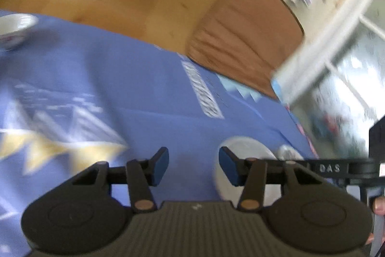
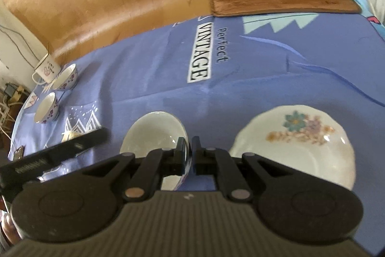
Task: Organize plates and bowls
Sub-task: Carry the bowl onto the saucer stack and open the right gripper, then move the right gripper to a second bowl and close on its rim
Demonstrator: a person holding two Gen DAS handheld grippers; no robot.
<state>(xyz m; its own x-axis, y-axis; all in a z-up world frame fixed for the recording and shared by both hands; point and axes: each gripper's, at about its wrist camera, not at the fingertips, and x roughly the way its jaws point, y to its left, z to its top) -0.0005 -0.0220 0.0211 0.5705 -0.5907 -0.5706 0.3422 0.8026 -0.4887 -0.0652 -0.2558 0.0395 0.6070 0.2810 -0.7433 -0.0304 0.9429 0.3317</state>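
Bowl (image 2: 154, 134) rim pinched between right gripper (image 2: 190, 151) jaws.

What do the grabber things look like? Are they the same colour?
Nearly. Both have black plastic arms with copper-coloured rivets and a ridged grey-black body with two round bumps. The left gripper has blue pads; the right gripper's pads are hidden. White letters "DAS" mark a black bar.
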